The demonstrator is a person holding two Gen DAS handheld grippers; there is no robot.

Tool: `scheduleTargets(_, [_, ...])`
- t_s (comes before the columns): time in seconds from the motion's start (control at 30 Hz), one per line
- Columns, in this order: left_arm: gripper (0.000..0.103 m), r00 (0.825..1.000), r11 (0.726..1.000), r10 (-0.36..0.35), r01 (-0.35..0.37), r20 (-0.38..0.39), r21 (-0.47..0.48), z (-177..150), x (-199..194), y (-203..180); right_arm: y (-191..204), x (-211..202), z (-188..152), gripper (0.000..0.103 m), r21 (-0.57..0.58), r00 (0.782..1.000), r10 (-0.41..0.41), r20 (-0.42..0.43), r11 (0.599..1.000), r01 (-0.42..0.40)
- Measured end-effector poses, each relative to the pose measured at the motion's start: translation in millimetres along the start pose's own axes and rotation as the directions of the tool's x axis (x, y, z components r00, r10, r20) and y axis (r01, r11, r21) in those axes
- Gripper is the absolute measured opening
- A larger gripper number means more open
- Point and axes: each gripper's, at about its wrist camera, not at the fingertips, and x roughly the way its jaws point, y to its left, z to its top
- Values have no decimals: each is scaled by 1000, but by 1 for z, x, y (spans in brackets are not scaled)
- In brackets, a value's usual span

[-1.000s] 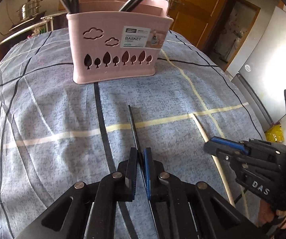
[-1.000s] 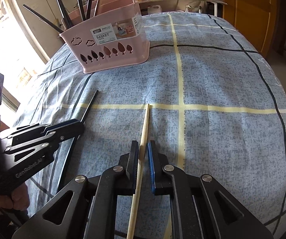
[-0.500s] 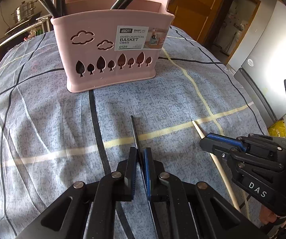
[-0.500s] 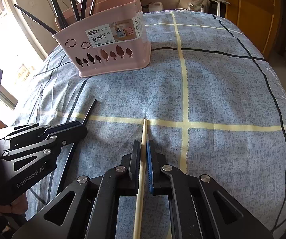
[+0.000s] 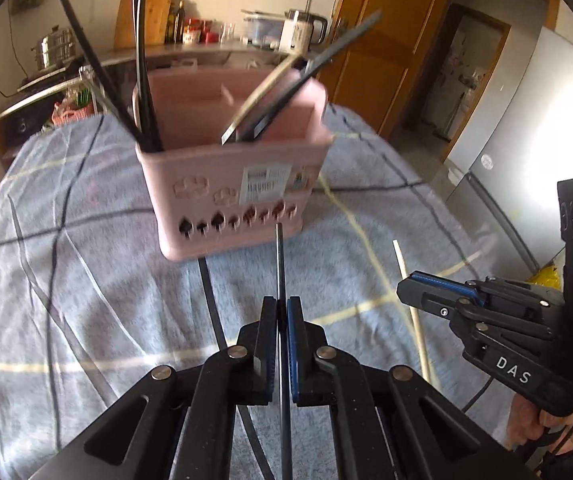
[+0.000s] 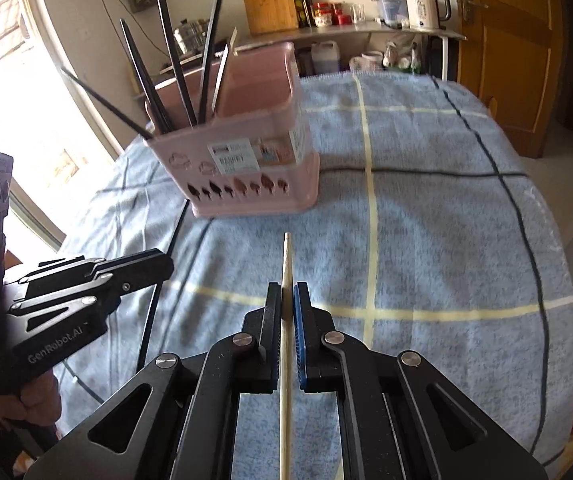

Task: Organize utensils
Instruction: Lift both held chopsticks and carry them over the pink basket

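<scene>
I now lift both: left gripper clamps black chopstick, right gripper clamps wooden chopstick. Both off cloth; basket ahead of jaws, drop-in next.

Each view is taken from just behind a gripper's fingers, angled down across the checked cloth. The pink basket is shared, upper centre in both.
</scene>
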Motion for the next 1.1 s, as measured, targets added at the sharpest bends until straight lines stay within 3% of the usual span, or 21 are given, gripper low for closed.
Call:
scheduleTargets(0.43, [4,978,999,-2,-6,208,37,52,-78,-1,14,-59,46,6,-42,977,15,211,999,-6])
scheduleTargets(1.1, [4,980,999,-18,12,200,31,31,-101,2,24,-82,18,6,-111,980,18,200,994,5])
